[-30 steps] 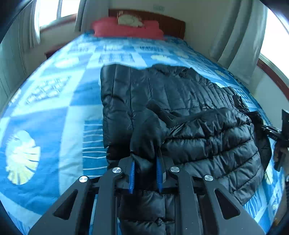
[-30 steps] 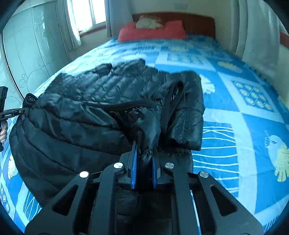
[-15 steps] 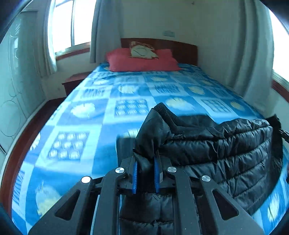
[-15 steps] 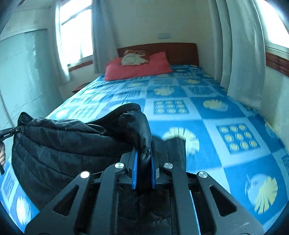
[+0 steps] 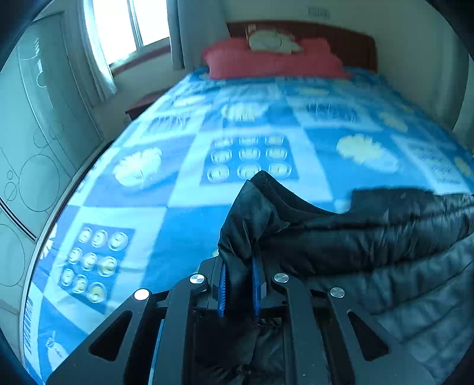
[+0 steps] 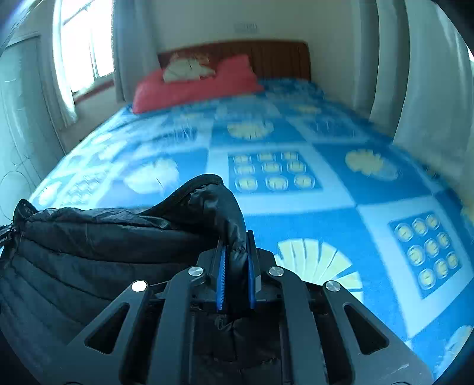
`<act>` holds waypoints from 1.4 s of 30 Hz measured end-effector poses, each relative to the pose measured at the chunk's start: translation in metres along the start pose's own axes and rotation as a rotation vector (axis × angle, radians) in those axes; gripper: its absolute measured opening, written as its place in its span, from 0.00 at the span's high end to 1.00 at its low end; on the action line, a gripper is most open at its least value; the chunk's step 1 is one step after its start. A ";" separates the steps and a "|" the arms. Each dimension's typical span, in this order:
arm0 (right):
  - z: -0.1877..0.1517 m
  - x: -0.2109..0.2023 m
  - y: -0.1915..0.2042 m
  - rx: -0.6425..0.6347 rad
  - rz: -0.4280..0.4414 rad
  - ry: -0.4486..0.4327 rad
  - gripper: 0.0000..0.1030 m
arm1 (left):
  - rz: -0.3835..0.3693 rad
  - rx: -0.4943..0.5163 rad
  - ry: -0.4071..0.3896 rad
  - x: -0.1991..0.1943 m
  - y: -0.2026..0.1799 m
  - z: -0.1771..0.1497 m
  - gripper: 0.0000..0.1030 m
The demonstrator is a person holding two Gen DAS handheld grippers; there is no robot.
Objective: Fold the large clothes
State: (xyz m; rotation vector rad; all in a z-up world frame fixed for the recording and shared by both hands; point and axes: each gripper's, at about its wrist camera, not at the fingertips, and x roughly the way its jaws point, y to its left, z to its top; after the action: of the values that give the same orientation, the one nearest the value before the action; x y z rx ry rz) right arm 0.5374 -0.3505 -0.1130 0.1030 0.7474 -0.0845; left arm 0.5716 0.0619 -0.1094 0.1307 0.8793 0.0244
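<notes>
Left tool (image 5: 238, 284): its two blue pads (image 5: 221, 291) are closed narrow on a fold of the black puffer jacket (image 5: 370, 245) – the cloth is pinched between them and bulges up above the tips.
Right tool (image 6: 236, 277): the same grip, the blue pads (image 6: 220, 281) pressed on another fold of the black puffer jacket (image 6: 97, 245), with a rounded edge of it standing up over the tips.
Jacket, place: it is held at the near end of the bed, between the two tools. In the left wrist view its quilted body goes off to the right side; in the right wrist view it goes off to the left. If the lower part touches the bed, I cannot tell.
Bed (image 5: 177, 207): covered by a blue blanket with white and yellow patterns in squares – most of it is bare beyond the jacket.
Pillow (image 5: 266, 59): red, at the far end, against the dark wooden headboard (image 6: 281, 59), with a pale folded thing on top.
Room: a window (image 5: 118, 26) with grey curtains (image 6: 429, 74) on the sides; both views are a little blurred.
</notes>
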 end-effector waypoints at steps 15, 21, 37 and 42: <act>-0.020 0.055 -0.010 0.083 -0.020 0.186 0.61 | -0.121 -0.122 0.072 0.042 0.015 -0.018 0.70; -0.016 0.009 -0.031 0.228 -0.029 0.080 0.45 | -0.186 -0.297 0.001 -0.001 0.061 -0.024 0.53; -0.023 0.005 0.108 -0.038 0.091 0.059 0.46 | -0.128 -0.173 -0.122 -0.060 -0.024 -0.026 0.44; -0.036 0.033 0.114 -0.057 0.050 0.148 0.42 | -0.133 -0.057 -0.018 -0.020 -0.082 -0.040 0.41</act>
State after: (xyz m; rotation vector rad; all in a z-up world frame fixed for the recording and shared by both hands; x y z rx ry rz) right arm 0.5502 -0.2345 -0.1550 0.0738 0.8936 -0.0080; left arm 0.5256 -0.0166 -0.1299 0.0194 0.8674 -0.0760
